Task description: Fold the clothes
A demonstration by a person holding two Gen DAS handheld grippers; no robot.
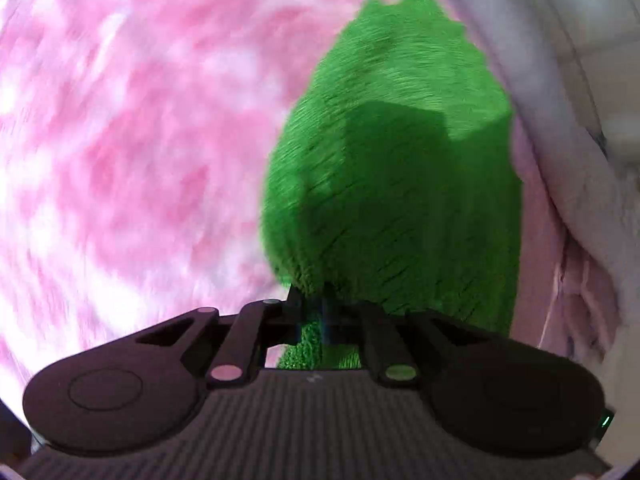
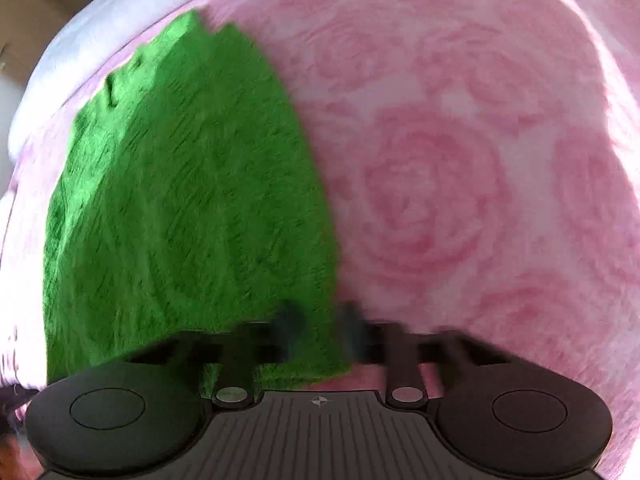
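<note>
Nearest the left wrist camera, the left gripper [image 1: 316, 300] has its jaws together, clamped on an edge of the green knit garment [image 1: 392, 152]; a strip of green shows between and behind them. From that pinch the garment stretches away over the pink rose-patterned blanket [image 1: 120, 140] on a bed, with a paler lilac cover [image 1: 560, 208] along its right side. Blur in this view suggests the gripper is moving.

Over on the right wrist view, the right gripper [image 2: 318, 332] is smeared by motion. Its jaws stand a little apart, straddling the garment's near right edge [image 2: 332, 320], but whether they pinch it I cannot tell. The garment [image 2: 180, 200] lies mostly flat on the blanket [image 2: 440, 180], with a small wrinkle near its far left corner.

To do this step well, I judge both grips should hold the same edge at matching height, keep the cloth taut between them, and carry it evenly so the edges meet squarely. A loose knit stretches, so a gentle pull matters.
</note>
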